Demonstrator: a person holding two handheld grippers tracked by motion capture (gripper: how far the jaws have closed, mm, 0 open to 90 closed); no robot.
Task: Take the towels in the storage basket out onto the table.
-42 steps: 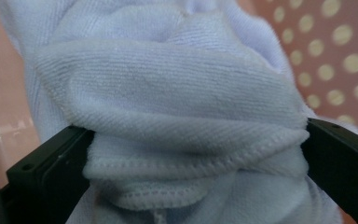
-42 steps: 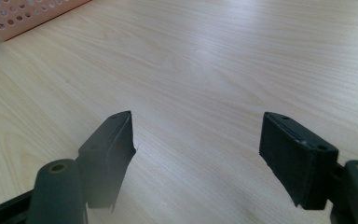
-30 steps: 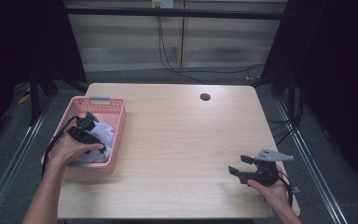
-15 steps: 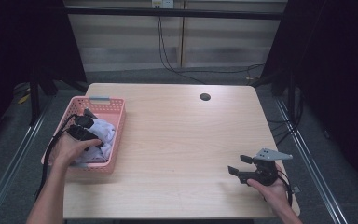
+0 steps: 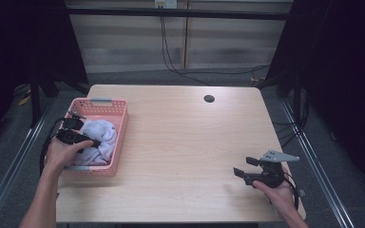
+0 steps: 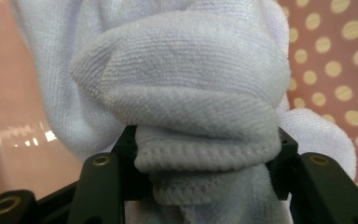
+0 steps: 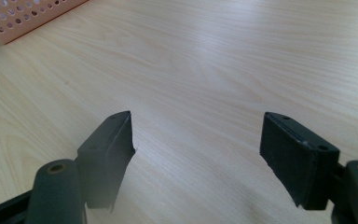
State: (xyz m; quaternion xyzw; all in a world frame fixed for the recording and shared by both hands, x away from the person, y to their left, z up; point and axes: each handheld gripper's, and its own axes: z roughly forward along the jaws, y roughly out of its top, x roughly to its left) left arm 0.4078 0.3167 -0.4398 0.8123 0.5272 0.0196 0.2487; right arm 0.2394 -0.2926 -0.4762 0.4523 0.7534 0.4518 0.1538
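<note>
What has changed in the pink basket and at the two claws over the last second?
The left claw has just been closing its jaws on a fold of the white terry-cloth towel in the pink perforated plastic basket, and the hand has drawn slightly toward the basket's near left side. The right claw stayed open over the wooden table.

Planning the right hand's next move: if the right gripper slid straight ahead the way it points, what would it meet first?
Probably nothing soon: the right gripper, jaws open, faces bare table. The pink basket sits far off, left of its line, though depth is hard to judge.
</note>
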